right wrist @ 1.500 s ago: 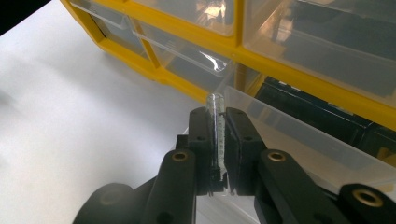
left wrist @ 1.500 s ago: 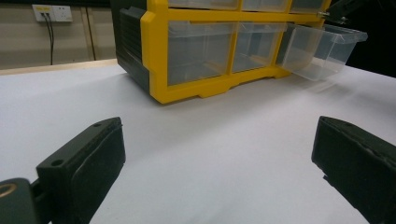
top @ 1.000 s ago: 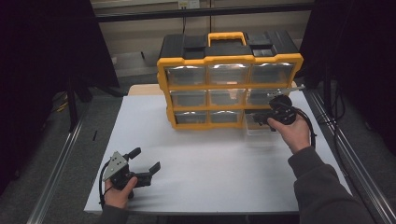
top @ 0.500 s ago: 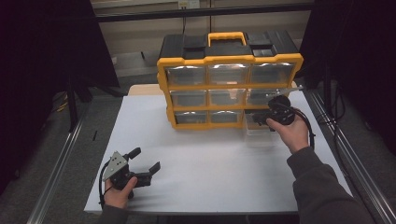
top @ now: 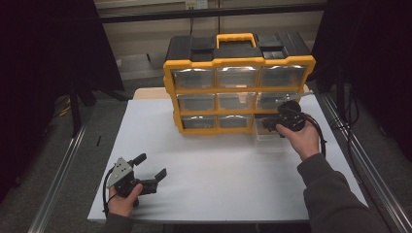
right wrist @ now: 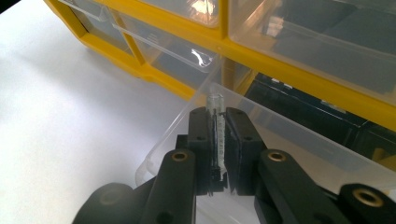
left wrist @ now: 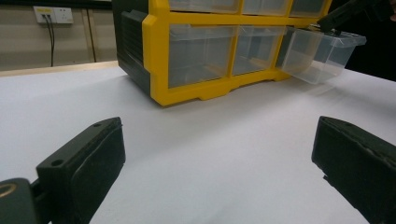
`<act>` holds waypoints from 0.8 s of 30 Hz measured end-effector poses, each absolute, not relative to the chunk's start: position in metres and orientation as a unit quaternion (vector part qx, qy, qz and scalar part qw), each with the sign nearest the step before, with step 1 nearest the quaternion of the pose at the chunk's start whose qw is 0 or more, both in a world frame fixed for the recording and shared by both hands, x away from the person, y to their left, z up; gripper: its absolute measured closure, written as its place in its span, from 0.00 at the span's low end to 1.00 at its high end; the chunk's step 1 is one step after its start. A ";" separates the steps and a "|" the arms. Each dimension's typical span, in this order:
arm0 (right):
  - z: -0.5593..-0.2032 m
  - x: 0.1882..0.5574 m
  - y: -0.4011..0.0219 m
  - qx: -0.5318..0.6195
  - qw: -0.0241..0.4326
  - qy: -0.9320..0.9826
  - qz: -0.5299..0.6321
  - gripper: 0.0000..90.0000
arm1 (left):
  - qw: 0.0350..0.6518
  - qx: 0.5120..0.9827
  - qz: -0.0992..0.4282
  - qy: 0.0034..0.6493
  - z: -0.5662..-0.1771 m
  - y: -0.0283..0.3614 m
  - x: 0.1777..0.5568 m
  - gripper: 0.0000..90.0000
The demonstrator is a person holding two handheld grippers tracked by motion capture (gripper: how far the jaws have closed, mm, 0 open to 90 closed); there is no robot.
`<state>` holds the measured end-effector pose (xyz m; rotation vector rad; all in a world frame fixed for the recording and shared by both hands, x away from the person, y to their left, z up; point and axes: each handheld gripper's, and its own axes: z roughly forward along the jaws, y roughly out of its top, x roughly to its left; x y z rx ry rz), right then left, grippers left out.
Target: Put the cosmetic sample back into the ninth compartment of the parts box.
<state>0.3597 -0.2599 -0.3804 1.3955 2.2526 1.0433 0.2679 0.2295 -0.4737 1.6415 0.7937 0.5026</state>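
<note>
A yellow and black organizer (top: pixel 238 92) with clear drawers stands at the back of the white table (top: pixel 218 184). Its bottom right clear drawer (top: pixel 268 141) is pulled out onto the table. My right gripper (top: pixel 271 125) is shut on the front lip of that drawer; in the right gripper view the jaws (right wrist: pixel 217 116) pinch the clear plastic tab of the drawer (right wrist: pixel 289 130) upright between them. My left gripper (top: pixel 151 165) rests near the table's front left, open and holding nothing. In the left gripper view its jaws (left wrist: pixel 219 154) stand wide apart, facing the organizer (left wrist: pixel 159 56) and the pulled-out drawer (left wrist: pixel 322 56).
White table surface lies between the left gripper and the organizer. Metal rails (top: pixel 58 179) run along both sides of the table. Dark curtains hang at left and right, and a wall socket (left wrist: pixel 51 15) sits behind.
</note>
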 end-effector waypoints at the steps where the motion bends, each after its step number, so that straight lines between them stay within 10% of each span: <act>1: -0.381 0.360 -0.260 0.483 0.146 0.783 0.362 0.90 | 0.584 0.705 0.215 0.340 -0.474 0.230 0.268 0.03; 24: -0.389 0.358 -0.263 0.486 0.151 0.783 0.357 0.90 | 0.584 0.709 0.211 0.335 -0.475 0.229 0.268 0.03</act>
